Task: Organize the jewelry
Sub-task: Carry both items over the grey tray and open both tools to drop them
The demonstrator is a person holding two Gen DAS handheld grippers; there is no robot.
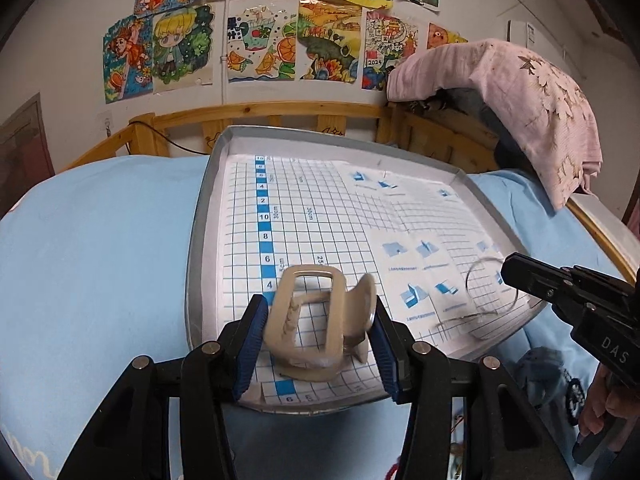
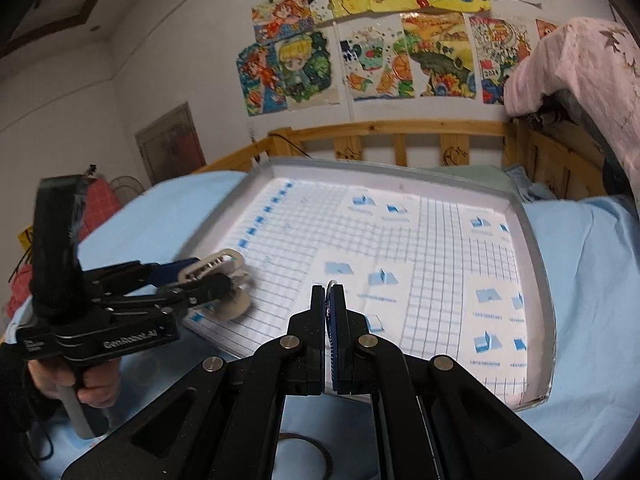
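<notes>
Hair claw (image 1: pixel 320 320), beige plastic, sits between the left gripper's (image 1: pixel 318 340) blue pads at lower centre of the left wrist view, over the tray's near edge; pads flank it closely, can't tell if they press on it. Going largest to smallest: bed (image 1: pixel 100 240) with light blue sheet fills the lower half of both views, wooden rail behind, kids' drawings (image 1: pixel 256 40) on the wall up top, pink cloth (image 1: pixel 532 104) draped upper right. Shallow grey tray (image 1: pixel 196 240) lies on the bed, lined with blue-grid paper. Right gripper (image 2: pixel 329 320), bottom centre of its own view, jaws fully together, a thin bit of wire poking out at the tips. Thin wire bangle (image 1: pixel 490 292) at right of the left view, on the tray by the right gripper's tip.
</notes>
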